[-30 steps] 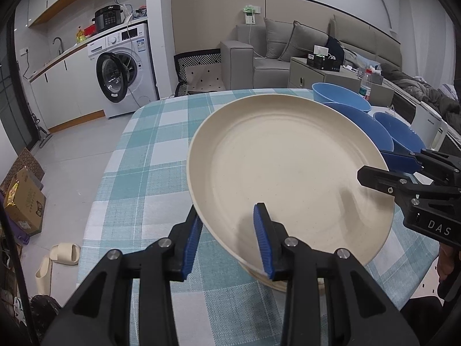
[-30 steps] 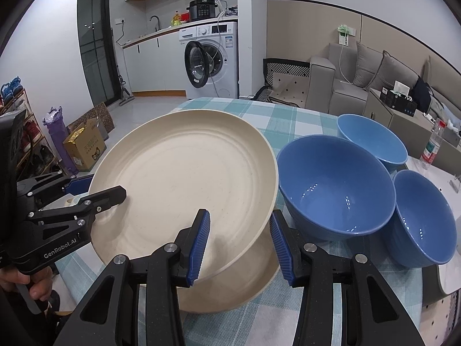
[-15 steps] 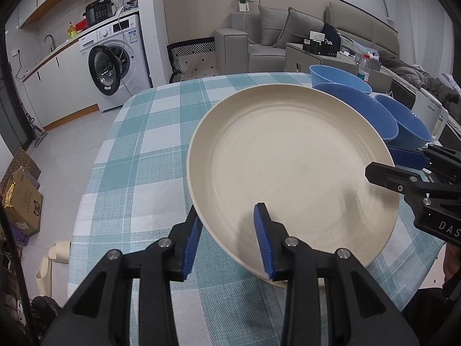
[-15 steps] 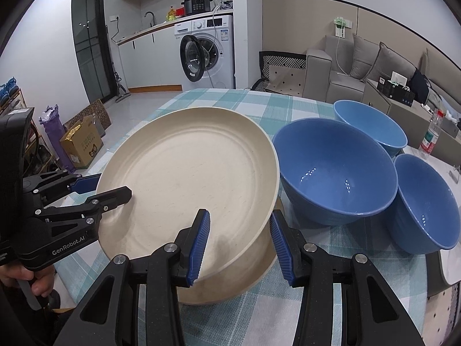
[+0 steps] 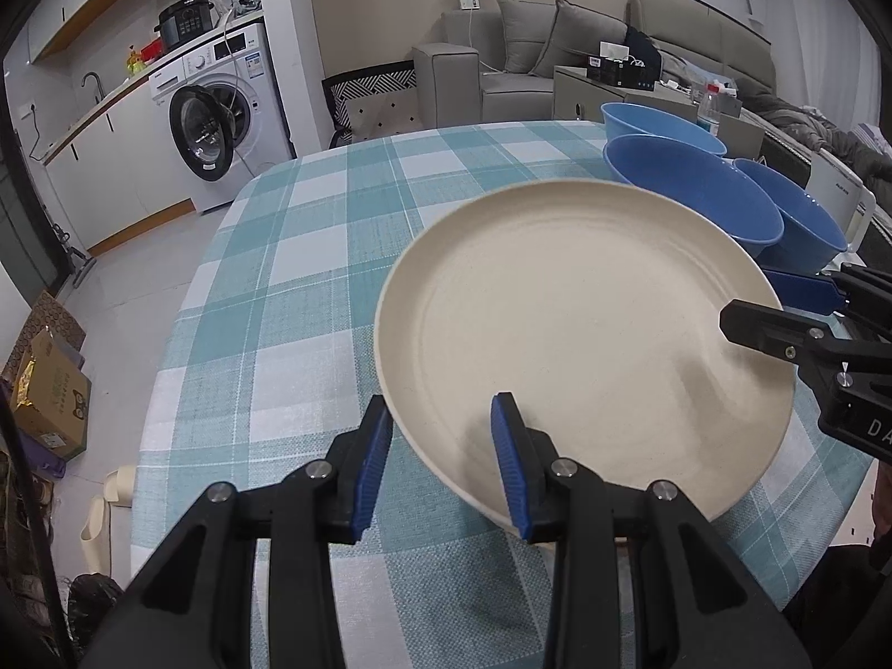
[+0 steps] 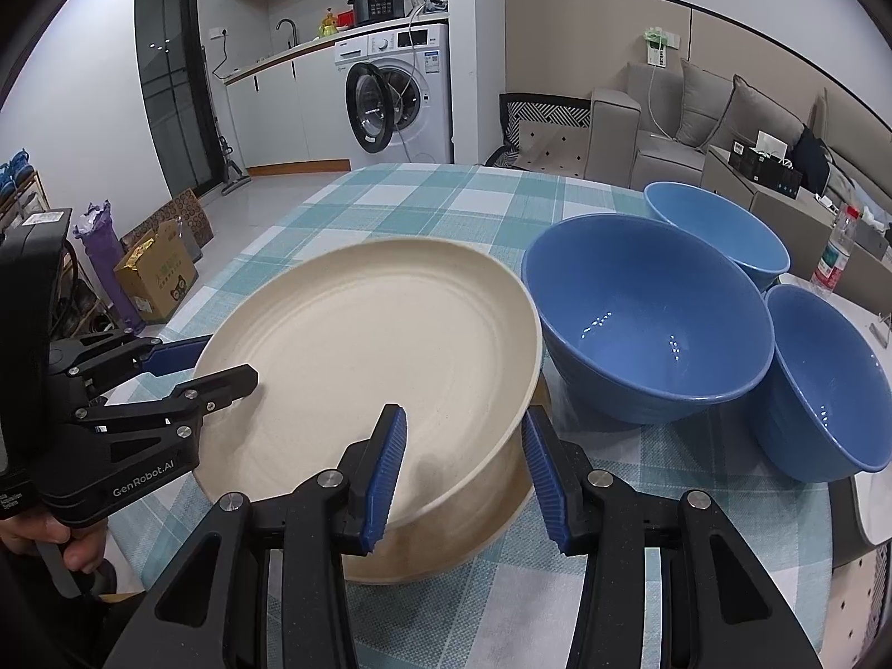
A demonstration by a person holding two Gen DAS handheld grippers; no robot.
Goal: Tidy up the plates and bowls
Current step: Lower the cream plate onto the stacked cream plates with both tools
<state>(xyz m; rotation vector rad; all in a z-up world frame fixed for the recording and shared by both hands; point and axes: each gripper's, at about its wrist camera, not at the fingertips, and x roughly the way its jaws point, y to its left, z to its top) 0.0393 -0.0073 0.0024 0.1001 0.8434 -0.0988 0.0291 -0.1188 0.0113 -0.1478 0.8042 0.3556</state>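
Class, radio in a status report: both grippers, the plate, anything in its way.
Left gripper and right gripper each shut on cream plate. Second plate directly beneath. Blue bowls close beside.

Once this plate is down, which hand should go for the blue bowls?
Right. The bowls sit just beside the right gripper; the left gripper grips the plate on its far side.

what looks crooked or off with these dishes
The top cream plate sits tilted on the plate beneath, its bowl-side edge raised, with both grippers at its rim. The three blue bowls stand upright; nothing is spilled.
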